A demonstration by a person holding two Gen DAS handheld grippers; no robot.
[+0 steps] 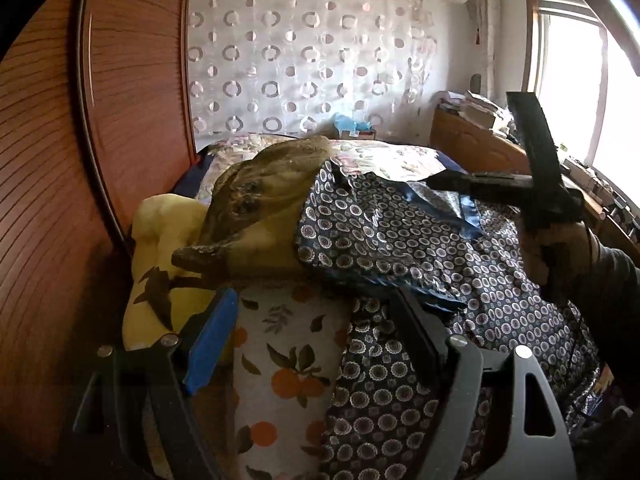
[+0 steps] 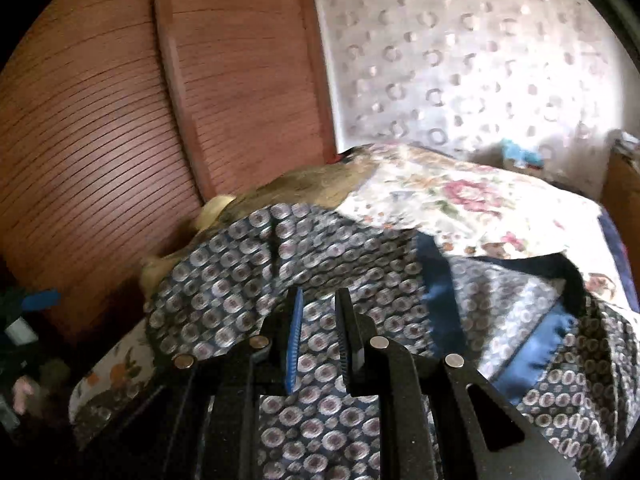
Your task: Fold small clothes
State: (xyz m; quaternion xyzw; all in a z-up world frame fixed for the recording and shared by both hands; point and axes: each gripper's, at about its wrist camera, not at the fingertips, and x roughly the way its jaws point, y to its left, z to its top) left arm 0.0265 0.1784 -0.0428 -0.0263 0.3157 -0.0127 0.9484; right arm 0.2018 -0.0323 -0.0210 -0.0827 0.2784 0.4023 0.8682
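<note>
A dark blue garment [image 1: 400,240] printed with small rings and trimmed in blue satin lies rumpled on the bed; it also fills the right wrist view [image 2: 240,264]. My left gripper [image 1: 316,312] is open, its fingers spread wide over the orange-print cloth [image 1: 288,360] and the garment's left edge. My right gripper [image 2: 320,320] hovers just above the garment with a narrow gap between its fingers and nothing held. It shows from outside in the left wrist view [image 1: 532,184], raised at the right, gripped by a hand.
An olive-brown garment [image 1: 272,192] and a yellow one [image 1: 160,240] are piled at the left by the wooden wardrobe [image 1: 120,100]. A floral bedspread [image 2: 460,200] covers the bed. A cluttered wooden desk [image 1: 480,136] stands by the window at the right.
</note>
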